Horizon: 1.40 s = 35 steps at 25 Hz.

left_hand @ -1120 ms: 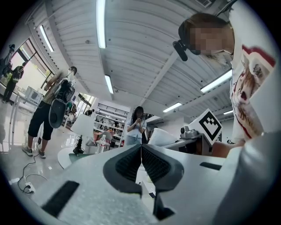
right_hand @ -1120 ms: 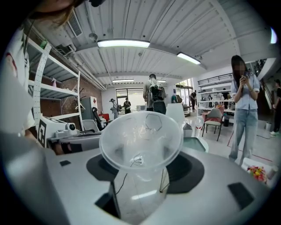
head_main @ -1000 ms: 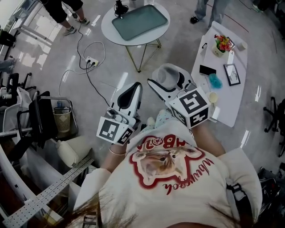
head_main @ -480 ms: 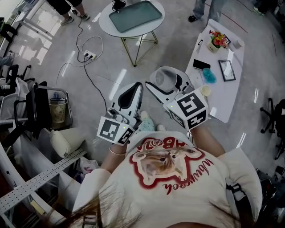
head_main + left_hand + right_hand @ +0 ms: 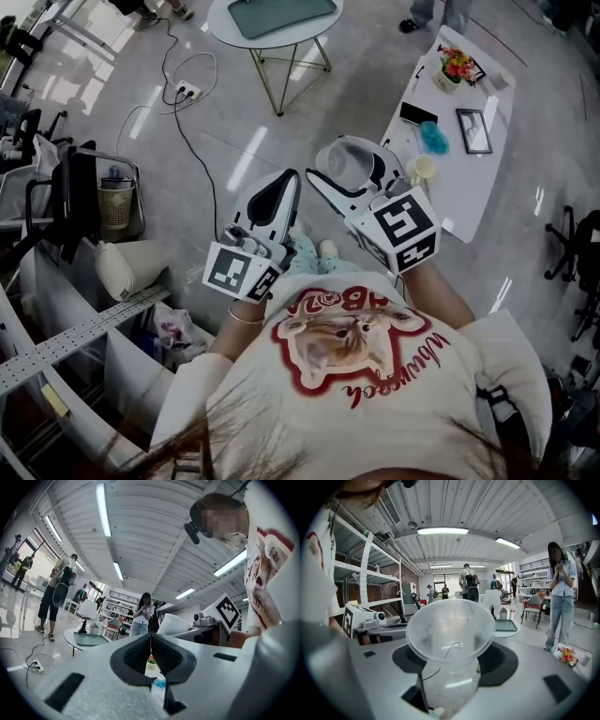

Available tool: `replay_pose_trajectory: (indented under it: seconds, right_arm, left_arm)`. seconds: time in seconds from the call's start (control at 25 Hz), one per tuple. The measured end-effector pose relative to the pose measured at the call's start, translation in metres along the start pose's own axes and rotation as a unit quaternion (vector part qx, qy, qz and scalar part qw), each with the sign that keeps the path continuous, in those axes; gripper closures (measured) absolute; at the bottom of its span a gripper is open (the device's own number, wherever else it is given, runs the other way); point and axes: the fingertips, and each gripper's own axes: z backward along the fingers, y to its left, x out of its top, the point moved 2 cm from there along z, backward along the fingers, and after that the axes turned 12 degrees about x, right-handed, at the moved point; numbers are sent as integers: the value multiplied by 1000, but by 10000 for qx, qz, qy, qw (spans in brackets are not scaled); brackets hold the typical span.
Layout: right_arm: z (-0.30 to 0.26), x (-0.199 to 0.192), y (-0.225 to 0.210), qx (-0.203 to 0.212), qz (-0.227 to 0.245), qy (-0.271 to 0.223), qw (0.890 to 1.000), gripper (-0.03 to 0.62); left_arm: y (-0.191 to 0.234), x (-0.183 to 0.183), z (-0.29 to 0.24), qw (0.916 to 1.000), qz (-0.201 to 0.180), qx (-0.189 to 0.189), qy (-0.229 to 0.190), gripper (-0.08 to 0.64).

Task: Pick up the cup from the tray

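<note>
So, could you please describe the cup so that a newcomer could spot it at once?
Start from the cream T-shirt at the bottom of the head view and follow the right gripper forward from it. The cup sits clamped between its jaws. It is clear plastic with a wide flared rim, while the left gripper beside it holds nothing.

Cream printed T-shirt (image 5: pixel 394 412), white grippers with marker cubes.
The shirt shows a tan animal inside a red outline, with red lettering; a thin bracelet (image 5: pixel 246 321) circles the left wrist. The left gripper (image 5: pixel 287 178) and right gripper (image 5: pixel 345 161) have white shells and black ribbed pads, each bearing a cube (image 5: pixel 398 225) of black-and-white squares.
</note>
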Motion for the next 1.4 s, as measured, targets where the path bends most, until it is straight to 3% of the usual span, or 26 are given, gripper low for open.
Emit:
replay_pose_trajectory:
  seconds: [0.4, 0.6, 1.4]
  right_arm:
    - [15, 5, 9, -305, 63, -152, 9994, 290]
    - [14, 9, 16, -484, 308, -120, 9983, 290]
    - [-3, 13, 42, -318, 294, -171, 9989, 290]
  left_arm:
    - [-6, 7, 10, 9997, -85, -208, -8, 545]
    - [1, 9, 20, 9998, -80, -171, -46, 545]
    - [13, 9, 41, 9999, -29, -101, -75, 545]
